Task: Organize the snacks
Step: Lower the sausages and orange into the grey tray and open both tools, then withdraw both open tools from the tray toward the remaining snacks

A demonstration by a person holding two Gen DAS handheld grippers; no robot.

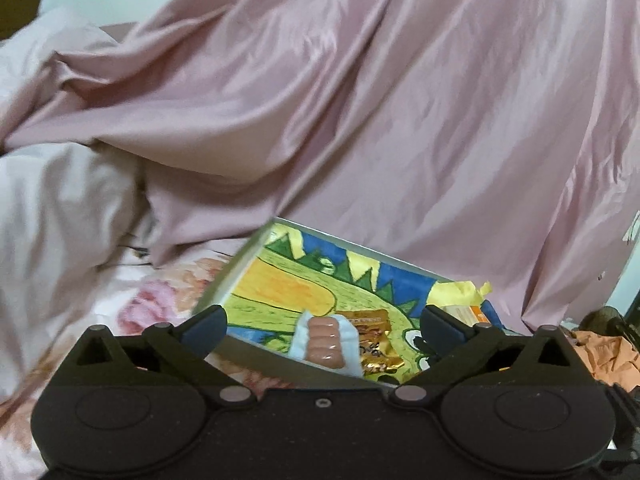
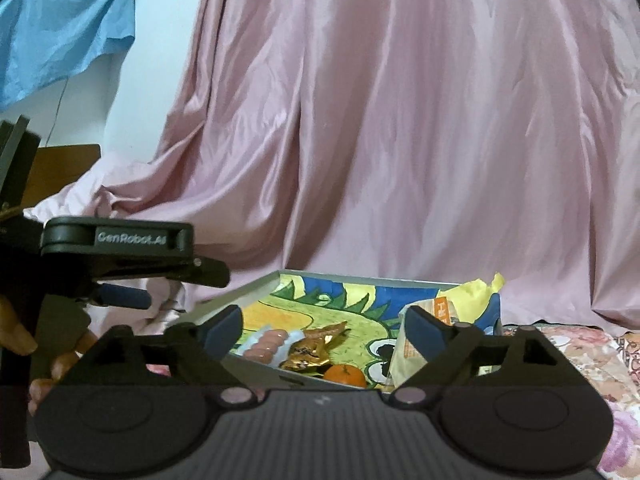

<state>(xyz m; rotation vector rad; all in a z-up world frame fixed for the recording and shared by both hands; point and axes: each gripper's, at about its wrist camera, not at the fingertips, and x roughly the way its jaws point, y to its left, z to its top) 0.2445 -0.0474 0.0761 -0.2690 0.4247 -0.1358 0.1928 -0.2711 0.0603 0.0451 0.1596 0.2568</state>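
A shallow tray (image 1: 240, 264) with a green, yellow and blue drawing inside lies on the bed; it also shows in the right wrist view (image 2: 248, 292). In it lie a clear pack of pink sausages (image 1: 325, 338) (image 2: 266, 340), a gold-brown wrapper (image 1: 376, 344) (image 2: 316, 344), a small orange (image 2: 345, 374) and an orange-and-white packet (image 2: 416, 328) (image 1: 464, 312) beside yellow paper (image 2: 480, 292). My left gripper (image 1: 324, 320) is open and empty, just before the tray's near edge. My right gripper (image 2: 324, 328) is open and empty over the tray's near side. The left gripper also shows at the left of the right wrist view (image 2: 128, 276).
A pink satin sheet (image 2: 400, 120) hangs behind the tray. A floral bedcover (image 1: 152, 300) lies under it, with a pale quilt (image 1: 52, 208) at left. Orange cloth (image 1: 600, 356) sits at the right. A blue cloth (image 2: 60, 32) hangs on the wall at upper left.
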